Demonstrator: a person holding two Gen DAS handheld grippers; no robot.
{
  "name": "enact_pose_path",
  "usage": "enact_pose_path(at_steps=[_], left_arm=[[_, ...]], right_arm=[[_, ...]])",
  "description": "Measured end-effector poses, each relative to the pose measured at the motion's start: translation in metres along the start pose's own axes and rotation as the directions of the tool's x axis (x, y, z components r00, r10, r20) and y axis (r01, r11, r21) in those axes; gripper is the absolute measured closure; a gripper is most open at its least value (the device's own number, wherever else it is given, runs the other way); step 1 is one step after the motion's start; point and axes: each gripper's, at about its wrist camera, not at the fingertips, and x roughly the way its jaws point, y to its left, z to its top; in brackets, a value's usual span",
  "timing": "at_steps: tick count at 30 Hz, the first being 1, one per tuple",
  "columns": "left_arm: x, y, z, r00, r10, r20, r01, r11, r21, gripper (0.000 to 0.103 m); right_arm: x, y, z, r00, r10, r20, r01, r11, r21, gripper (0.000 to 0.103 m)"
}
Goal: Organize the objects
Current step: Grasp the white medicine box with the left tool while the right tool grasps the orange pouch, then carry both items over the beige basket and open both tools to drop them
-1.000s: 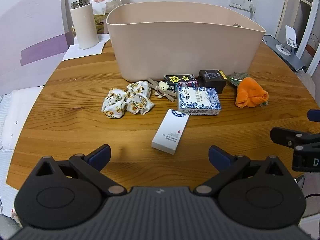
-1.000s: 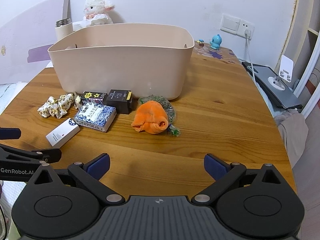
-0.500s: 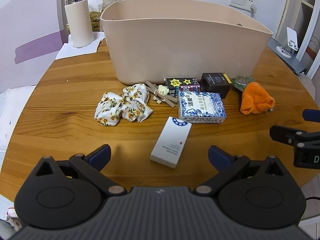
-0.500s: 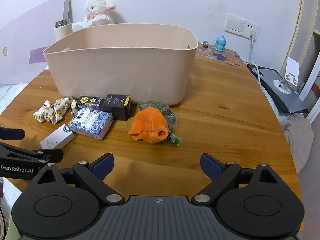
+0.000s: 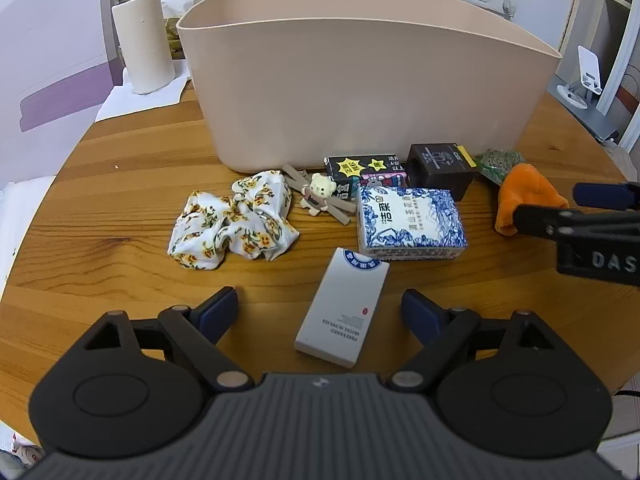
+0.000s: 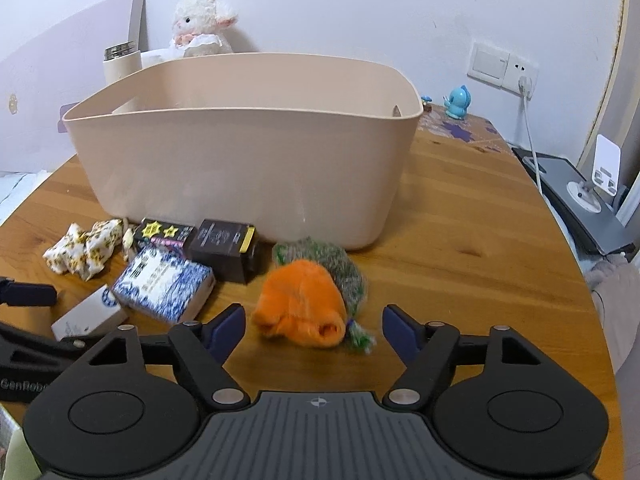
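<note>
A large beige bin [image 5: 360, 92] stands on the round wooden table [image 5: 100, 208]. In front of it lie a floral cloth [image 5: 236, 220], a bear clip [image 5: 320, 194], a black starred box [image 5: 360, 170], a dark box [image 5: 440, 168], a blue-white box [image 5: 410, 220] and a white box [image 5: 344, 308]. My left gripper [image 5: 320, 308] is open, with the white box between its fingers. My right gripper [image 6: 314, 322] is open, its fingers on either side of an orange cloth [image 6: 302, 304] that lies on a green mesh bag [image 6: 332, 264].
A white flask [image 5: 142, 40] and a plush lamb [image 6: 200, 26] stand behind the bin. A blue figurine [image 6: 458, 102], a wall socket with a cable and a grey device with a phone stand [image 6: 588, 196] are at the right. The right gripper shows in the left wrist view [image 5: 592, 216].
Both grippers have moved forward toward the objects. The white box now lies between the left fingers and the orange cloth between the right fingers. Both stayed open.
</note>
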Motion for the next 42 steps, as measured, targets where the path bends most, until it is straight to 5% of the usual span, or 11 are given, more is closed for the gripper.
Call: enact_pose_path(at_steps=[3,9,10,12,20,29,42], left_arm=[[0.000,-0.001,0.000,1.000,-0.003,0.011,0.003,1.000,0.011,0.020],[-0.004,-0.007,0.000,0.998,-0.053,0.032,0.051,0.997,0.055,0.055],[-0.005,-0.008,0.001,0.998,-0.056,0.034,0.054,0.997,0.057,0.065],[-0.005,-0.008,0.001,0.997,-0.066,0.032,0.064,0.996,0.055,0.070],[-0.013,-0.005,-0.002,0.997,-0.066,0.029,0.065,0.997,0.049,0.071],[-0.048,0.004,0.010,0.990,-0.066,0.121,0.063,0.997,0.032,0.071],[-0.094,0.009,0.054,0.951,-0.068,0.302,0.048,0.996,0.076,0.070]], right_arm=[[0.004,0.003,0.004,1.000,0.003,0.012,-0.003,1.000,0.000,0.044],[0.006,0.006,0.002,1.000,0.009,0.012,-0.009,1.000,0.004,0.086],[0.006,0.005,0.000,1.000,0.013,0.007,-0.013,1.000,0.008,0.088],[0.004,0.001,-0.003,1.000,0.024,0.002,-0.024,0.999,0.027,0.093],[-0.015,-0.007,-0.009,0.998,0.064,0.012,-0.065,0.995,0.071,0.095],[-0.054,-0.006,0.002,0.993,0.056,0.105,-0.064,0.995,0.076,0.094],[-0.102,-0.003,0.044,0.962,0.017,0.273,-0.022,1.000,0.017,0.094]])
